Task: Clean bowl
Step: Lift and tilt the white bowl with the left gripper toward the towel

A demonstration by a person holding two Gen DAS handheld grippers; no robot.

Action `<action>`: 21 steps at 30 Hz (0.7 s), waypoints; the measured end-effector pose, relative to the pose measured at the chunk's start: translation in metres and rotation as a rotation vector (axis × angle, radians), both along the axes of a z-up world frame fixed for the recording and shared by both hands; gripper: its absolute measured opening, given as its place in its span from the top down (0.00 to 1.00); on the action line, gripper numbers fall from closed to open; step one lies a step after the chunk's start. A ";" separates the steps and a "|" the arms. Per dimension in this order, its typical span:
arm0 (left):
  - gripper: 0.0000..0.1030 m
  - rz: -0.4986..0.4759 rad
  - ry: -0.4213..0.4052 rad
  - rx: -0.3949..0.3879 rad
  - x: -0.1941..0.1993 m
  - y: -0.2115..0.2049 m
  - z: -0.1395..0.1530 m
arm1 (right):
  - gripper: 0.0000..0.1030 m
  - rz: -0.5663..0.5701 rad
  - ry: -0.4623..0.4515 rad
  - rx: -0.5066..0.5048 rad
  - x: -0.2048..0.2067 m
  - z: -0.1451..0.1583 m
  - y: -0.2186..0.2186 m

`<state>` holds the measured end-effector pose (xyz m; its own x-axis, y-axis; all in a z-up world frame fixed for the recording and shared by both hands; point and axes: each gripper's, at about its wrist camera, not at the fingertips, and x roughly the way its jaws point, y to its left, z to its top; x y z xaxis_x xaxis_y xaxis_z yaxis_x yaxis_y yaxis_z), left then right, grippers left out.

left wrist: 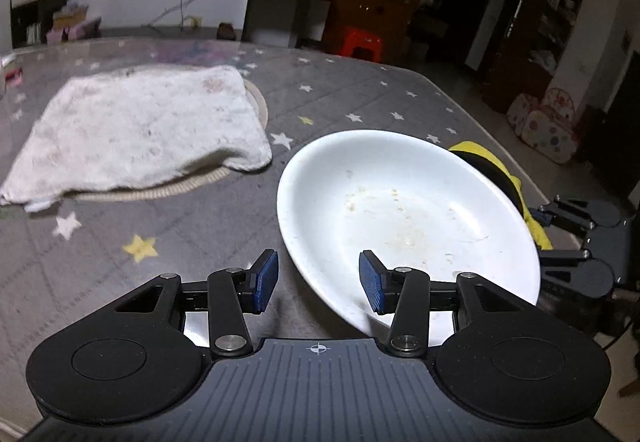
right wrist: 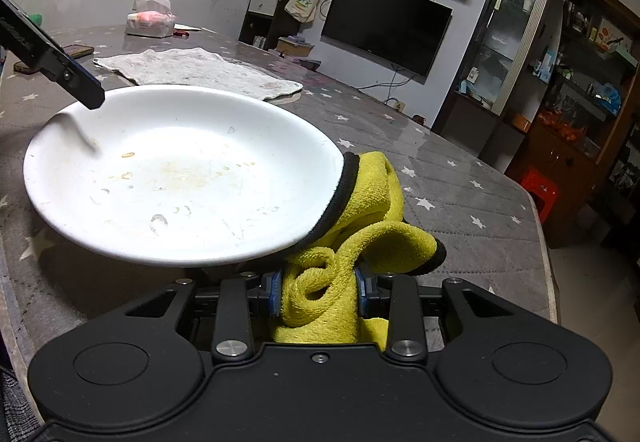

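A white bowl (left wrist: pixel 400 210) (right wrist: pixel 180 170) with dried yellowish food marks sits tilted on the star-patterned table. Its far rim rests against a yellow cloth with black trim (right wrist: pixel 372 182) (left wrist: pixel 536 230). My right gripper (right wrist: pixel 318 292) is shut on a bunched fold of that cloth, just beside and below the bowl's rim. My left gripper (left wrist: pixel 318 274) is open. The bowl's near rim runs between its blue pads, one pad (left wrist: pixel 372 282) over the inside and the other outside, with a clear gap to each. In the right wrist view one left finger (right wrist: pixel 60 66) hovers at the bowl's far-left rim.
A stained white towel (left wrist: pixel 140 130) (right wrist: pixel 200 68) lies spread over a round woven mat (left wrist: pixel 160 194) beyond the bowl. A tissue pack (right wrist: pixel 150 20) and a phone (right wrist: pixel 78 50) sit at the table's far end. The table edge (right wrist: pixel 540 242) runs close on the right.
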<state>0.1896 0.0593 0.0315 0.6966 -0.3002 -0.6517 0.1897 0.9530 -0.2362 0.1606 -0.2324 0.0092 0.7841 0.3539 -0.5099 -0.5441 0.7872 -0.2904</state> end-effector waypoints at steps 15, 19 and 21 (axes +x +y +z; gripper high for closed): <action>0.81 0.019 0.039 -0.010 0.040 -0.010 -0.015 | 0.66 -0.028 0.006 0.022 -0.010 -0.001 -0.004; 0.82 0.021 0.017 0.027 0.069 -0.028 -0.016 | 0.66 -0.074 0.012 0.034 -0.006 -0.001 -0.006; 0.83 0.019 0.014 0.033 0.081 -0.036 -0.016 | 0.66 -0.105 0.018 0.041 -0.001 0.000 -0.008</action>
<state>0.2702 0.0234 0.0155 0.6927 -0.2651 -0.6708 0.1680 0.9637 -0.2074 0.1594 -0.2409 0.0094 0.8087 0.2911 -0.5111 -0.4631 0.8509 -0.2480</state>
